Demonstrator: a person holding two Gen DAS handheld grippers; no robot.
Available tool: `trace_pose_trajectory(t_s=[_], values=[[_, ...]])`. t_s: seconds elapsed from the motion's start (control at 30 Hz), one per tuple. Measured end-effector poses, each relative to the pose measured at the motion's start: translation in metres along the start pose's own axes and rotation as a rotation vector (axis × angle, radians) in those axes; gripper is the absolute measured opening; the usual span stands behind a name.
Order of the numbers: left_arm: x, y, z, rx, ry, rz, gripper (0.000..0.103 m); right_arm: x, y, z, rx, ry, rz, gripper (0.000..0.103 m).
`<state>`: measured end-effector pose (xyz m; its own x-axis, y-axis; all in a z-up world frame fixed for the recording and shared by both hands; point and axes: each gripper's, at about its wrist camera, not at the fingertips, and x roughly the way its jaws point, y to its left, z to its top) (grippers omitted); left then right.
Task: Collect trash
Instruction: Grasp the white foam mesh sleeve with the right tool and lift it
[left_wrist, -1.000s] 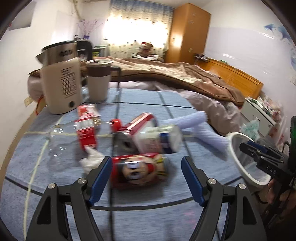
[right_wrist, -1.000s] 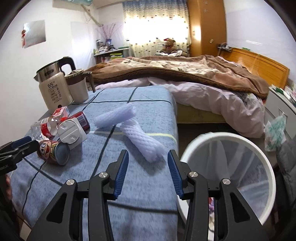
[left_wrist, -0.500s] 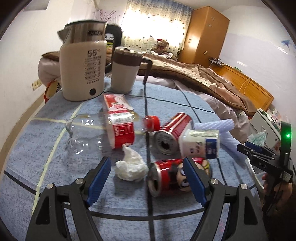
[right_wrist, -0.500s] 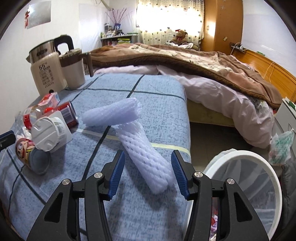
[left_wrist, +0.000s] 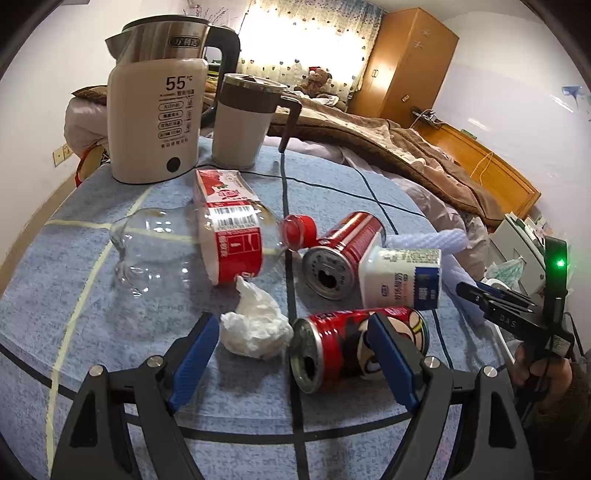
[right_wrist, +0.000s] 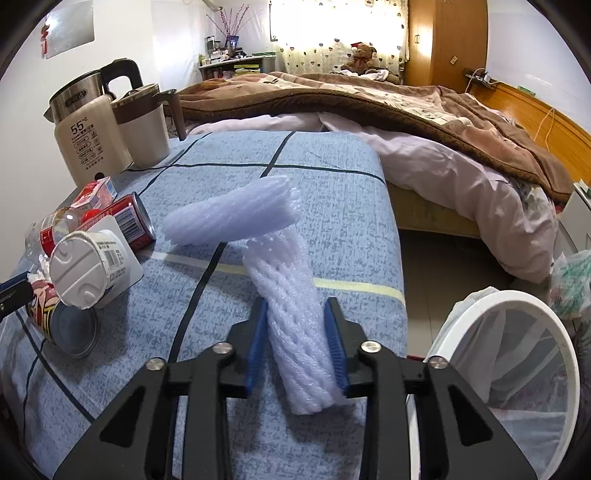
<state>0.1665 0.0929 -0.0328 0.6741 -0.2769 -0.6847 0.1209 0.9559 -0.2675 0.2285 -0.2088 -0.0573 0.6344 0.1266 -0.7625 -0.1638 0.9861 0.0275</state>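
My right gripper (right_wrist: 297, 343) is shut on a white foam net sleeve (right_wrist: 295, 317) that lies on the blue cloth; a second foam sleeve (right_wrist: 231, 218) lies across its far end. My left gripper (left_wrist: 291, 354) is open, its fingers either side of a crumpled white tissue (left_wrist: 255, 325) and a red cartoon can (left_wrist: 354, 343) lying on its side. Beyond them lie a clear plastic bottle (left_wrist: 192, 247) with a red label, a red can (left_wrist: 343, 247), a white yogurt cup (left_wrist: 402, 273) and a red-white carton (left_wrist: 221, 186).
A white kettle (left_wrist: 159, 110) and a beige lidded mug (left_wrist: 243, 122) stand at the back of the table. A white-rimmed trash bin (right_wrist: 513, 365) with a liner stands on the floor right of the table. A bed (right_wrist: 369, 110) with a brown blanket lies behind.
My right gripper has moved forward and closed on the near foam sleeve. My left gripper has shifted left and closer, and the tissue and the cartoon can now lie between its open fingers.
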Motion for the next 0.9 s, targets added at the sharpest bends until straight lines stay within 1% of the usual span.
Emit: trace_pose_trajectory(t_s=[0.1,0.17,0.3,0.47,0.6,0.7,0.77,0.8,0.9], values=[[0.002,-0.004,-0.002,0.006,0.008,-0.022,0.085,-0.002,0.003,-0.002,-0.001,0.002,0.033,0.025],[0.003,-0.003,-0.002,0.002,0.010,-0.022,0.086,-0.005,0.005,-0.005,-0.004,0.000,0.047,0.024],[0.000,0.005,0.003,-0.021,-0.013,0.025,0.086,-0.010,0.008,-0.012,0.000,-0.004,0.063,0.024],[-0.001,0.018,0.004,-0.071,-0.023,0.034,0.086,-0.014,0.011,-0.014,0.020,-0.013,0.093,0.024],[0.003,0.027,0.005,-0.111,-0.014,0.037,0.086,-0.018,0.018,-0.018,0.008,-0.014,0.108,0.023],[0.002,0.028,0.005,-0.108,-0.021,0.068,0.086,-0.020,0.018,-0.020,0.014,-0.020,0.112,0.023],[-0.001,0.031,0.006,-0.121,-0.029,0.056,0.086,-0.021,0.016,-0.020,0.024,-0.023,0.111,0.023],[0.000,0.033,0.006,-0.124,-0.025,0.059,0.086,-0.021,0.016,-0.020,0.028,-0.025,0.106,0.023],[0.005,0.039,0.005,-0.131,-0.001,0.101,0.085,-0.022,0.014,-0.020,0.034,-0.028,0.104,0.023]])
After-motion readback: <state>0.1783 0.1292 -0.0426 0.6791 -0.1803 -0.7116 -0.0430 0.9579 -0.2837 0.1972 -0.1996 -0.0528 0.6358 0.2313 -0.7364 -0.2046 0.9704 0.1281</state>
